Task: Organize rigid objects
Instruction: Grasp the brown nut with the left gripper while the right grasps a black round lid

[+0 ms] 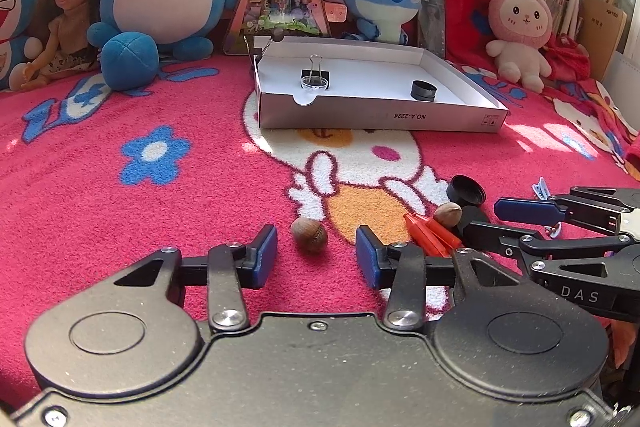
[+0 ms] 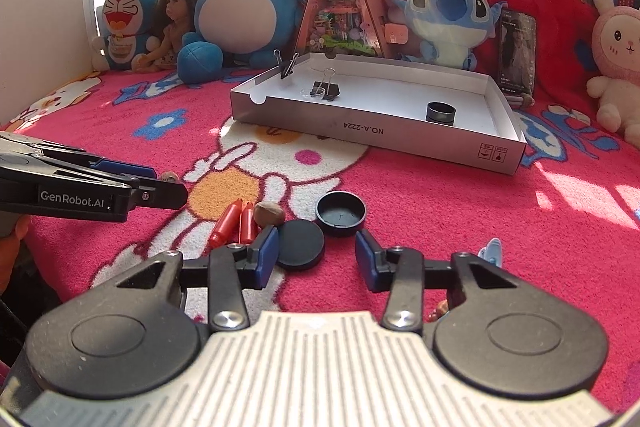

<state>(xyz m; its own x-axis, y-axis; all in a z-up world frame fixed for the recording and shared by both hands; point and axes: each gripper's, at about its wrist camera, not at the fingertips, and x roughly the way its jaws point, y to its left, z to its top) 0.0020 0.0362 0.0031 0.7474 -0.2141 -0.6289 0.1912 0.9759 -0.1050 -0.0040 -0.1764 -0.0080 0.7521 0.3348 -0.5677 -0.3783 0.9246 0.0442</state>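
Fingers of the left gripper are being held apart, with a brown nut lying on the pink blanket between their tips, untouched. Jaws of the right gripper are likewise being kept spread, a flat black disc lying just beside the left pad. Slightly farther, a black cap, a second nut and red crayons are being seen clustered. Beyond, a white box is being occupied by a binder clip and a black ring.
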